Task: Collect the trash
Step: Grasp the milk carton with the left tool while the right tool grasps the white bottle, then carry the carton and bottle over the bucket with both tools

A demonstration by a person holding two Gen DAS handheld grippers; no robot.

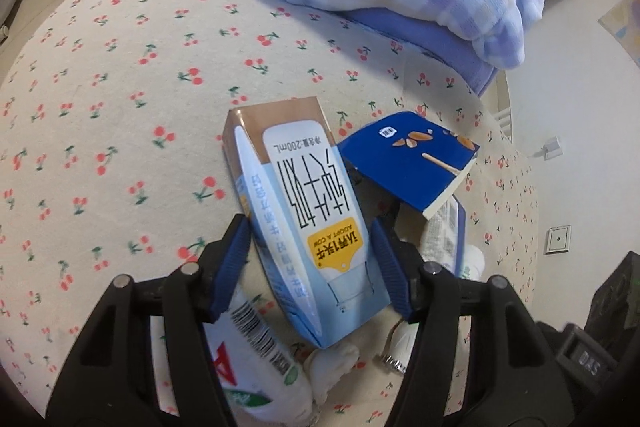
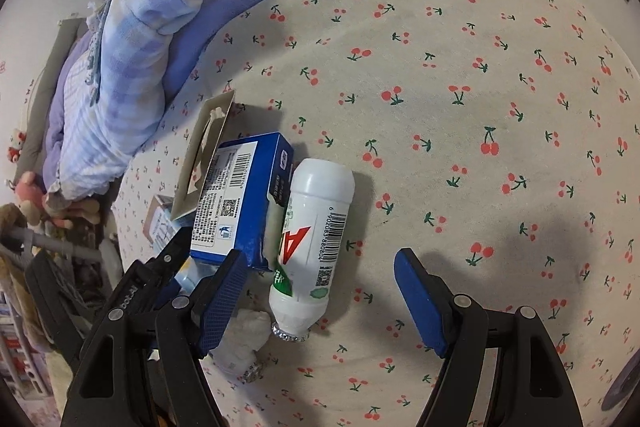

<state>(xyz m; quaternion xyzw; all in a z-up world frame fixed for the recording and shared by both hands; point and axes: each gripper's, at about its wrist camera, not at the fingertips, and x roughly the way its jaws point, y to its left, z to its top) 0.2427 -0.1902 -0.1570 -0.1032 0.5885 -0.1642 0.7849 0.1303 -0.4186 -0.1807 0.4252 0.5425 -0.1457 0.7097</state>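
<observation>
Milk carton (image 1: pixel 308 215) between left tool (image 1: pixel 312 267) pads

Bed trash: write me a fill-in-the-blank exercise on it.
1. The milk carton lies between the pads of the ____ hand-held gripper.
2. The bedsheet is printed with ____.
3. The white bottle lies beside a ____ box.

Missing words: left; cherries; blue
</observation>
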